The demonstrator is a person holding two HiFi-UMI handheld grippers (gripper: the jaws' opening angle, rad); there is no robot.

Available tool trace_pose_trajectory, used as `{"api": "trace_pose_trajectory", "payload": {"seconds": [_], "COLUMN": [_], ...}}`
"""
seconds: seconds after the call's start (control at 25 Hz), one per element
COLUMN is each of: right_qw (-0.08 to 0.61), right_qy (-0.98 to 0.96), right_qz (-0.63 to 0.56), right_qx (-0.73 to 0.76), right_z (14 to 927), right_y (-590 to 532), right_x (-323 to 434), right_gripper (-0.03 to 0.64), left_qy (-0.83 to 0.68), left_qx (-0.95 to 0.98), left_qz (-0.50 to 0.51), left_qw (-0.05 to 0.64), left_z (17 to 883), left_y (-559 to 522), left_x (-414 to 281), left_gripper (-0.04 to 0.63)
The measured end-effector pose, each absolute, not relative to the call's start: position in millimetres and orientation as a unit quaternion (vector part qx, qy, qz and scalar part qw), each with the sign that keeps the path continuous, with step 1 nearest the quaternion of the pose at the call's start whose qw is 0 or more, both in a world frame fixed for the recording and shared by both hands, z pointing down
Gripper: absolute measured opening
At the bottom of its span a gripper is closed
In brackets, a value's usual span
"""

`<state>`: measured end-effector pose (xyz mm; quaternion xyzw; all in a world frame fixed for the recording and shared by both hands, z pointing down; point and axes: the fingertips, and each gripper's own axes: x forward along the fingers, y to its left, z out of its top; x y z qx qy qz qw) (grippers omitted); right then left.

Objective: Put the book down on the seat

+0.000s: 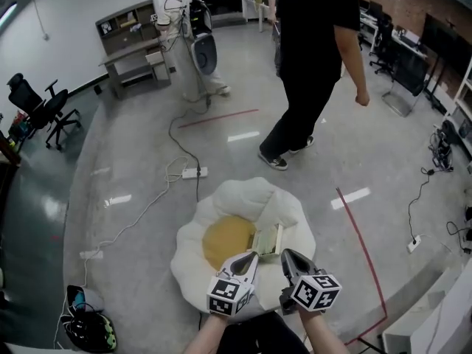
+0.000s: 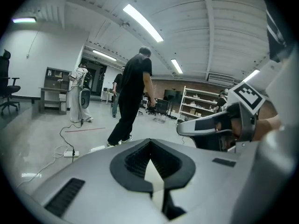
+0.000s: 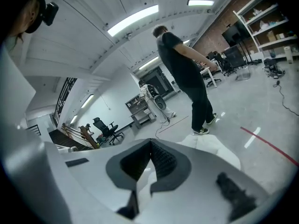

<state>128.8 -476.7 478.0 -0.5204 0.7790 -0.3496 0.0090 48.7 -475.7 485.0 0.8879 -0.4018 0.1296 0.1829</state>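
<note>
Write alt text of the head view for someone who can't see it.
A book lies on a white, petal-shaped seat with a yellow centre; the left gripper and right gripper hover nearby, shut and empty. A person in black walks beyond.

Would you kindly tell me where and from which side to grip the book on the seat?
Probably the near edge of the book, approached low from the person's side. It lies flat on the soft white seat, which should yield underneath, so only an edge gives a thin section to pinch.
</note>
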Motion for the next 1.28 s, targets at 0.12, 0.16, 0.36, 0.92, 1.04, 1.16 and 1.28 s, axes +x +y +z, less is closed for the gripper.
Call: {"api": "trace_pose_trajectory", "payload": {"seconds": [0.12, 0.16, 0.36, 0.92, 1.04, 1.16, 1.28], "right_qw": [0.016, 0.017, 0.031, 0.026, 0.022, 0.021, 0.019], "right_qy": [0.785, 0.787, 0.792, 0.802, 0.804, 0.804, 0.803], "right_qz": [-0.343, -0.337, -0.315, -0.305, -0.308, -0.312, -0.314], "right_qx": [-0.516, -0.516, -0.522, -0.512, -0.509, -0.506, -0.506], "right_z": [456, 449, 422, 423, 423, 426, 430], "right_y": [-465, -461, -443, -420, -417, -414, -412], "right_x": [126, 126, 124, 99, 94, 89, 86], "right_gripper": [0.012, 0.012, 0.012, 0.011, 0.012, 0.012, 0.012], "left_qy": [-0.403, -0.403, -0.405, -0.419, -0.424, -0.426, -0.427], "left_qx": [0.889, 0.889, 0.891, 0.886, 0.882, 0.88, 0.879], "left_qz": [0.121, 0.118, 0.102, 0.087, 0.086, 0.087, 0.089], "left_qw": [0.183, 0.183, 0.179, 0.18, 0.188, 0.19, 0.192], "left_z": [464, 458, 440, 435, 437, 440, 444], "left_y": [-465, -461, -444, -422, -419, -417, -415], "left_x": [49, 49, 49, 29, 24, 19, 16], "left_gripper": [0.011, 0.011, 0.011, 0.011, 0.011, 0.011, 0.011]}}
